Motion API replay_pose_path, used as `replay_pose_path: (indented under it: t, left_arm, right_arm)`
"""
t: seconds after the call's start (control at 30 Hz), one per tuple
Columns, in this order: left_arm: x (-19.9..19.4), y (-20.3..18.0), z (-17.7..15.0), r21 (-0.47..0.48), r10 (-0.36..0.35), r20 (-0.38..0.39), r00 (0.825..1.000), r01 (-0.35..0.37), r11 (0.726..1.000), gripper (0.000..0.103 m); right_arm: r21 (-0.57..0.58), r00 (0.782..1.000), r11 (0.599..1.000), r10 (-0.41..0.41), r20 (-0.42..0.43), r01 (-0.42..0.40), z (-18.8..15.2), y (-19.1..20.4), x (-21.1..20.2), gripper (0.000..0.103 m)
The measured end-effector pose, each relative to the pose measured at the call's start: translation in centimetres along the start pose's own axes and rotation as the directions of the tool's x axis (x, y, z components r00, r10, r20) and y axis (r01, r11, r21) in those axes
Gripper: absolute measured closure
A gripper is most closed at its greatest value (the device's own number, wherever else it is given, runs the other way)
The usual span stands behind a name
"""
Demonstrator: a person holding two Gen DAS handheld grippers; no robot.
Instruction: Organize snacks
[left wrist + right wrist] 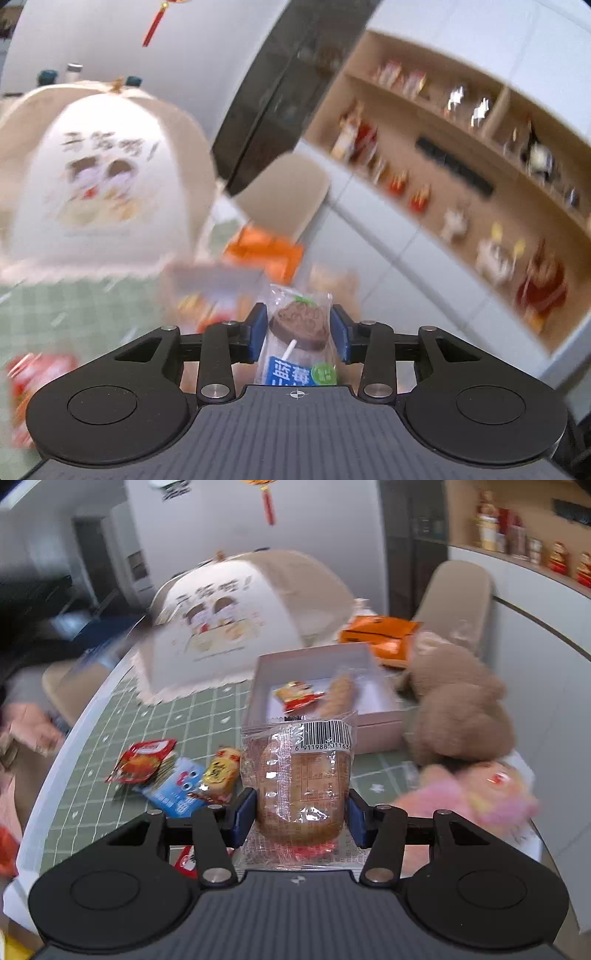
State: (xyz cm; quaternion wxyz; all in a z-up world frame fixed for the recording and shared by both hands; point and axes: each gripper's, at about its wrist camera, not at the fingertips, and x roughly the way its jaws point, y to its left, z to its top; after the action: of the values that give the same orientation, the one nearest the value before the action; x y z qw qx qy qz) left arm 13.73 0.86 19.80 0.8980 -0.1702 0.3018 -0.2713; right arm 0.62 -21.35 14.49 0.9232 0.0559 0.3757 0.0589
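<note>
My left gripper (298, 330) is shut on a wrapped chocolate lollipop (300, 326) with a blue label, held above the table. My right gripper (301, 812) is shut on a clear-wrapped cake (301, 779) with a barcode, held above the green checked tablecloth (110, 812). Beyond it stands an open pale pink box (369, 720) with a red snack packet (297, 694) and a brown biscuit packet (338, 694) inside. Loose on the cloth to the left lie a red packet (142, 760), a blue packet (177, 790) and a yellow packet (221, 773).
A domed cloth food cover (236, 627) stands at the back; it also shows in the left wrist view (99, 177). An orange bag (380, 635), a brown plush toy (458, 709) and a pink plush (476, 797) lie to the right. A beige chair (458, 598) and wall shelves (461, 155) stand beyond.
</note>
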Motion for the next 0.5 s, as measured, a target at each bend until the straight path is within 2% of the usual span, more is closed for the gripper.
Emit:
replay_pose_path:
  t: [0.03,0.1,0.17,0.27,0.37,0.5]
  left_arm:
    - [2.4,0.7,0.7,-0.016,0.019,-0.007,1.000,-0.019,1.000,0.063]
    - [6.4,2.3,0.9,-0.065,0.055,-0.036,0.998,-0.057,0.996,0.063]
    - [7.8,4.3,0.0,-0.138,0.043,-0.046,0.998,-0.049,0.989,0.063]
    - [6.6,6.3,-2.5,-0.204,0.040,-0.057,0.998,-0.050,0.978,0.063]
    - [5.0,7.2,-5.1,-0.186,0.032,-0.131,0.991,-0.056,0.981,0.063]
    - [2.4,7.0,-8.9,-0.157,0.044,-0.218,0.975,-0.079,0.984,0.063]
  right_arm:
    - [0.001,1.000,1.000,-0.020,0.006,0.020,-0.3,0.0,-0.5,0.052]
    - [0.007,0.998,0.999,-0.054,0.010,0.054,-0.8,-0.1,-1.1,0.052]
    - [0.027,0.997,0.997,-0.076,0.006,0.076,-1.0,-1.1,-1.9,0.052]
    - [0.056,0.995,0.993,-0.103,-0.017,0.104,-1.1,-2.6,-1.8,0.052]
    - [0.066,0.995,0.992,-0.103,-0.013,0.104,0.1,-3.2,-1.4,0.052]
    - [0.045,0.998,0.999,-0.020,0.067,0.017,6.2,-2.3,1.0,0.052]
